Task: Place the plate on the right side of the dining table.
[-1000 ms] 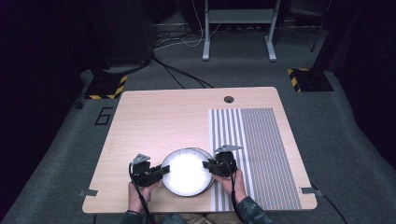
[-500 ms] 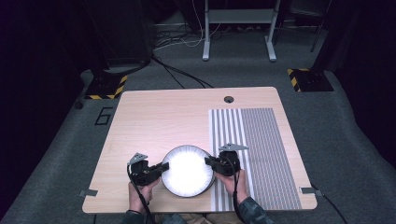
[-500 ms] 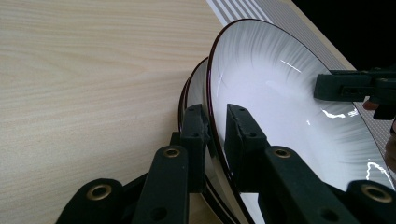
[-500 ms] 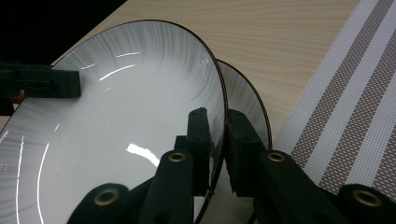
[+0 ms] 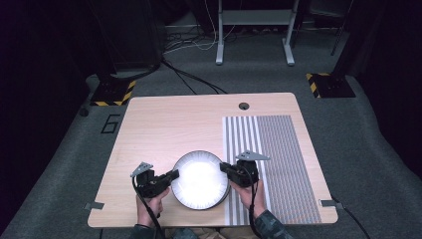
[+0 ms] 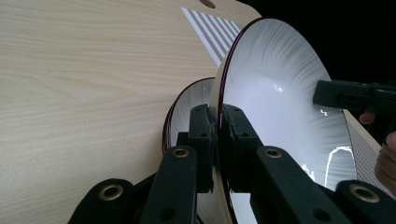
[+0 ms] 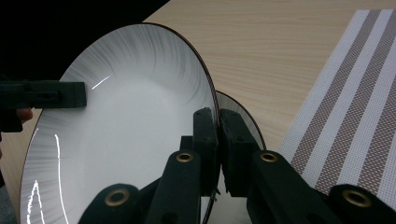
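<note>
Both claws are clamped on the rim of the top plate (image 5: 200,178), a white plate with a dark edge and fine grey streaks toward its rim, which sits at the near middle of the desk (image 5: 164,129), just left of the striped placemat (image 5: 278,164). The left claw (image 5: 171,175) pinches the plate's left edge and the right claw (image 5: 224,169) its right edge; their jaws have just been closing, and in each gripper view the rim now stands squeezed between the two black pads. In the left gripper view the top plate (image 6: 280,107) stands clear of a second plate (image 6: 189,105) beneath it, and the right gripper view shows the same gap, the held plate (image 7: 135,121) in front and the lower plate (image 7: 240,116) peeking out behind its edge. So the grasp looks finished and the lift seems barely begun: the plate is separated from the one below but hangs directly over it, and carrying it off and setting it down, perhaps on the placemat, is all left to do. From the high view the stack reads as a single bright disc, washed out by glare, so how many plates lie underneath cannot be told. The person's hands are partly cut off at the near edge of that view.
</note>
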Tool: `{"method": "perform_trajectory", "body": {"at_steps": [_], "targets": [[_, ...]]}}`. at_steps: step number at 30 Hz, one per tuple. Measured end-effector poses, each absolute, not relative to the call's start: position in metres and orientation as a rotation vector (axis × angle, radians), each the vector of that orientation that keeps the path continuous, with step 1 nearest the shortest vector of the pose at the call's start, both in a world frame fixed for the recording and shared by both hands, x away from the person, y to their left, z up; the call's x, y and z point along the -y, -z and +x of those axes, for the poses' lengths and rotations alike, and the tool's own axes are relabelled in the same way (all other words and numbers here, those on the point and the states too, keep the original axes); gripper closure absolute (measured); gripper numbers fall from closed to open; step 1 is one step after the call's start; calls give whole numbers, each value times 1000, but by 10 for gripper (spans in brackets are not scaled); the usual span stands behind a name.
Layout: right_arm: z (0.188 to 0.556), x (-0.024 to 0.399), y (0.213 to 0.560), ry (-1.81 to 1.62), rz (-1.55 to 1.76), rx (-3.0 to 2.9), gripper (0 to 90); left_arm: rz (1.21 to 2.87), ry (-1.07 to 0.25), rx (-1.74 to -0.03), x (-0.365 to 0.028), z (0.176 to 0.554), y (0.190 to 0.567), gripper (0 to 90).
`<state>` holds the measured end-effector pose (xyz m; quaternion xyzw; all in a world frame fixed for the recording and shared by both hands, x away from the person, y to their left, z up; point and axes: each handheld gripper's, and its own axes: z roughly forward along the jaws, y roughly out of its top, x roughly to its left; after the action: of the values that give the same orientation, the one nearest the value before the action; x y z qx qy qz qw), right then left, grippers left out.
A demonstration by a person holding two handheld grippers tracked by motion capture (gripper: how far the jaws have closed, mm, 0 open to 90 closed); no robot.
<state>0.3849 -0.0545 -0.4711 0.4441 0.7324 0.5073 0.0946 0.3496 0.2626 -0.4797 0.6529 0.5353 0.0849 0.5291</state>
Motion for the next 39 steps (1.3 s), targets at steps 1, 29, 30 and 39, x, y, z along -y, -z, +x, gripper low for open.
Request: {"method": "perform_trajectory", "body": {"at_steps": [1, 29, 30, 39], "targets": [[384, 55, 470, -1510, 1315, -2165, 859, 1556, -204, -1274, -263, 349, 479, 830], [377, 68, 452, -1510, 1270, -2111, 855, 1539, -225, -1214, -248, 353, 463, 836], [377, 70, 451, -1511, 1271, -2110, 854, 1542, -224, -1206, -247, 353, 462, 836], [372, 80, 445, -1505, 1268, -2089, 855, 1557, -214, -1182, -237, 355, 457, 836]]}}
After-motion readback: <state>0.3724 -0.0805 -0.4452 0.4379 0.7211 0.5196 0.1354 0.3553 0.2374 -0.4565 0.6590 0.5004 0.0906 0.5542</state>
